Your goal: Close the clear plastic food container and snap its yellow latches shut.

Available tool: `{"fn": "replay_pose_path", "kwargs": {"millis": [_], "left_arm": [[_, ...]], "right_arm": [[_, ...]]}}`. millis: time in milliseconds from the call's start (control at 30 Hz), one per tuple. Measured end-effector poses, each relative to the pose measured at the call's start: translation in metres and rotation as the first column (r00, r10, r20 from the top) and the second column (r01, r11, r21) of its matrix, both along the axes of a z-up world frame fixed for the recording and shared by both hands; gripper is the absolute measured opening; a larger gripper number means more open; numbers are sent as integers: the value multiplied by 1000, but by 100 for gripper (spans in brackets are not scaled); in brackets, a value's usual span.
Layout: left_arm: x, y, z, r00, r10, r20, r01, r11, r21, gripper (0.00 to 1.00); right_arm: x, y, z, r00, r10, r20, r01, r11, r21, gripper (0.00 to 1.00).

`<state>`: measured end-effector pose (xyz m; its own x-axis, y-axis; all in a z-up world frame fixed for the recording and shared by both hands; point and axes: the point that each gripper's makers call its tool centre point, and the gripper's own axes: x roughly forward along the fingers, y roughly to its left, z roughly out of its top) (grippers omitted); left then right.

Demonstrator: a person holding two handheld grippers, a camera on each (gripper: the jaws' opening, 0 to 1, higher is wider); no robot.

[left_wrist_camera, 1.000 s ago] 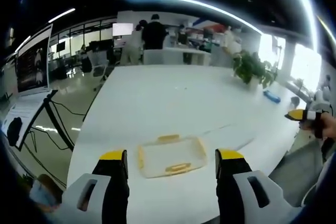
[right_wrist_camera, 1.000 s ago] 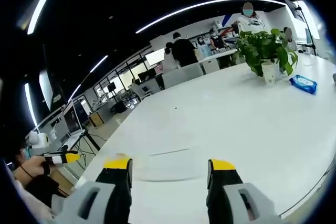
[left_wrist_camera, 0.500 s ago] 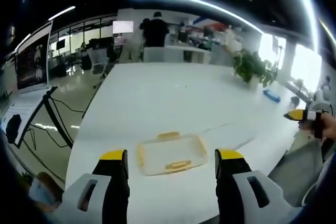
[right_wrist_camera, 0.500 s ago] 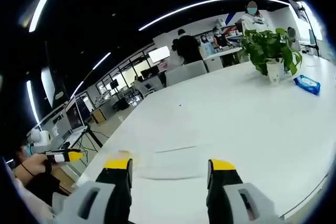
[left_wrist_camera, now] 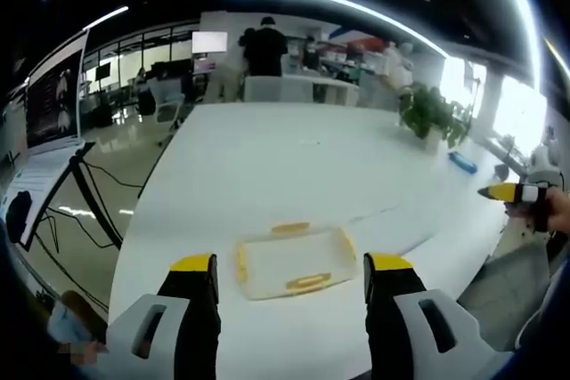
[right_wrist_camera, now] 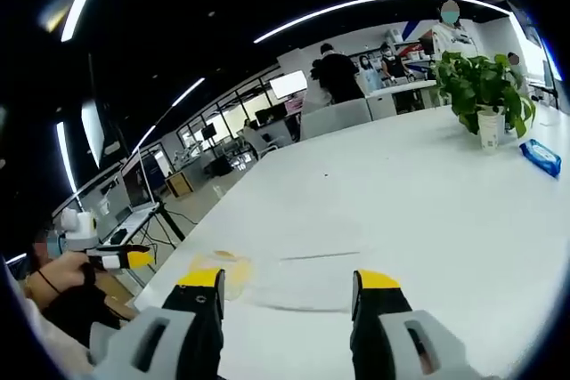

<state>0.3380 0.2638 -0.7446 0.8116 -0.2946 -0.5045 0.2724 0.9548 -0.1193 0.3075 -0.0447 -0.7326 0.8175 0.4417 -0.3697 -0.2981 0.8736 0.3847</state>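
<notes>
Left claw: the jaws are spread wide and nothing is held or touched; the claw is carried above the tabletop.
Right claw: the jaws are likewise parted wide, with nothing between them and no contact made; it is also seen at the right edge of the left gripper view, gripped by a hand.
Clear plastic food container: it is found straight ahead of the left claw, framed between its two jaws but well beyond their tips, resting flat on the white tabletop near the edge closest to the claw. In the right gripper view it is seen ahead of the left jaw, faint against the white surface.
Yellow latches: one latch is seen on the side nearest the left claw, another on the far side, and a third along the left side.
Lid state: whether the lid is seated cannot be told.
Handling: the container is judged to be light, thin-walled and slippery, likely to slide when pushed; it should be steadied at one rim while each latch is pressed down at its middle.
Beyond: a potted plant and a blue packet are seen far ahead on the right.
</notes>
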Motion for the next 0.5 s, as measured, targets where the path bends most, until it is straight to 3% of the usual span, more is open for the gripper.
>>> {"fn": "replay_pose_path", "kwargs": {"millis": [500], "left_arm": [[14, 3, -14, 999, -21, -31, 21, 1000, 12, 64]], "right_arm": [[21, 50, -3, 993, 120, 0, -120, 993, -20, 55]]}}
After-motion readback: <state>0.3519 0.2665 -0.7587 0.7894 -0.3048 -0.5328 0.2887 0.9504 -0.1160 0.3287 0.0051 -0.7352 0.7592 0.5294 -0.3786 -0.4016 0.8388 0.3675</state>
